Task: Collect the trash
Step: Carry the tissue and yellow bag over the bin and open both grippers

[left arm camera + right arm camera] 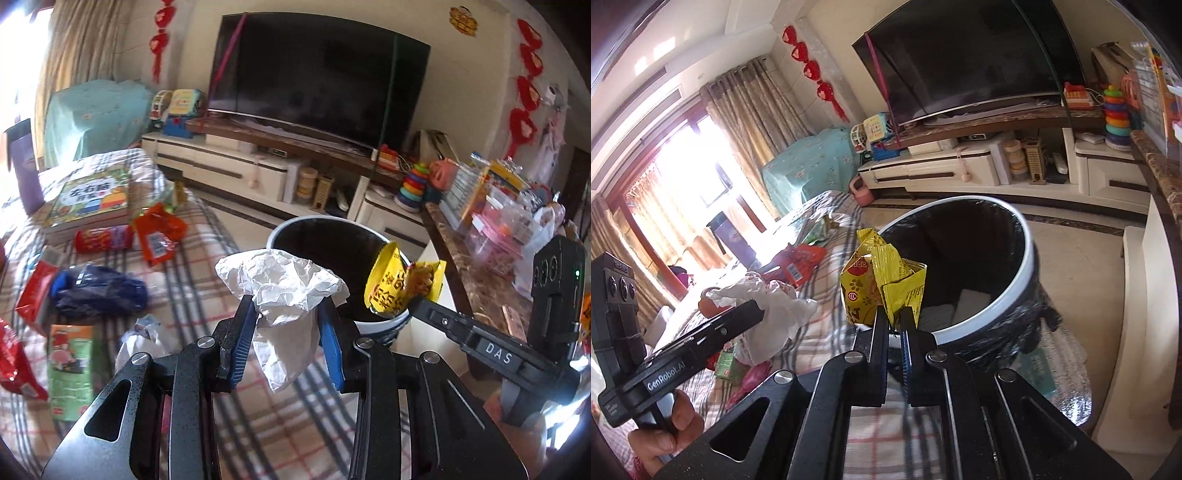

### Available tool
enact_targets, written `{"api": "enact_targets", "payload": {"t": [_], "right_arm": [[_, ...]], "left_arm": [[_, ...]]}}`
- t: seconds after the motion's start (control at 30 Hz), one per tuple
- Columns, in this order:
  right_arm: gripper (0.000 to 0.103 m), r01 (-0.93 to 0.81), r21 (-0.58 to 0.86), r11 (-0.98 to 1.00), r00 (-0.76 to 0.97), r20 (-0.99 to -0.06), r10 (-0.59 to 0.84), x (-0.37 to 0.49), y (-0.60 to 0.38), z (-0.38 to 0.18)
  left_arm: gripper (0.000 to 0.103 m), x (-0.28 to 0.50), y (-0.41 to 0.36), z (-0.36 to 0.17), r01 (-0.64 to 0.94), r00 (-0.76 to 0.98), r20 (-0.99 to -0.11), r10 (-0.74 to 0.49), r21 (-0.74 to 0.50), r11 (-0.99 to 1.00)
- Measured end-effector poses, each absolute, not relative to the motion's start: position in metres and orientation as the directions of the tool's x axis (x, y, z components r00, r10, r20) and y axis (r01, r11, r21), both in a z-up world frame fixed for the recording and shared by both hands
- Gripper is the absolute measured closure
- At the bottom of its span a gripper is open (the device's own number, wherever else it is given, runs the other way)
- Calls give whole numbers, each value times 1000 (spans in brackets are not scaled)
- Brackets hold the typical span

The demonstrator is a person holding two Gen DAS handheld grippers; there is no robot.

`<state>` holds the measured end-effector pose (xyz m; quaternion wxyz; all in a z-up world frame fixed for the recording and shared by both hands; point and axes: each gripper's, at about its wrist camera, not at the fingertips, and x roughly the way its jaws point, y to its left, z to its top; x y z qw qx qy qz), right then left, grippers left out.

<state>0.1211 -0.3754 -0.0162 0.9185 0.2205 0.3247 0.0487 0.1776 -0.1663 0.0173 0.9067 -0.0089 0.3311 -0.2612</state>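
trash: left claw grips tissue; right claw grips yellow wrapper; bin contents right view only.

The bin stands on the floor beside the cloth-covered table, before the television unit. The crumpled paper, in the left gripper, sits left of the snack wrapper, in the right gripper; both hang near the bin's rim. Further wrappers and a book lie on the table behind them.
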Motion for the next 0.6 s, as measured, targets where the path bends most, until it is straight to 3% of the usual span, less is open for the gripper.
{"api": "enact_targets", "payload": {"t": [0.6], "right_arm": [[97, 82, 425, 901, 777, -594, 209, 134, -397, -19]], "left_arm": [[70, 188, -201, 8, 495, 604, -626, -494, -192, 848]]}}
